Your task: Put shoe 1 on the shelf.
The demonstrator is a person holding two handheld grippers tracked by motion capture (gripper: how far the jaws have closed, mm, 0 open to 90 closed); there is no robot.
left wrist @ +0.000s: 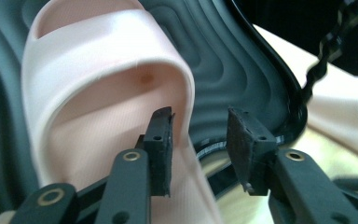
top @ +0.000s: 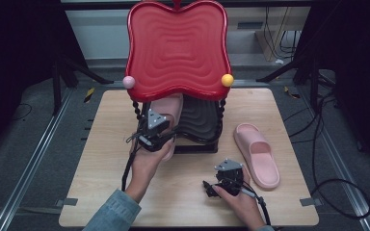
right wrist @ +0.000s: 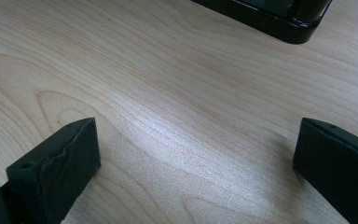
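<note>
one slipper racked, one still out

wooden table (top: 101, 192) holds a two-tier rack: red top tray (top: 177, 48), black lower shelf (top: 200, 122). judging by layout, half done: left gripper (left wrist: 199, 140), jaws slightly apart around the rim of a soft, glossy pink slipper (left wrist: 98, 93) on the shelf; second slipper (top: 257, 154) waits beside the wide-open, empty right gripper (right wrist: 191, 163)
</note>
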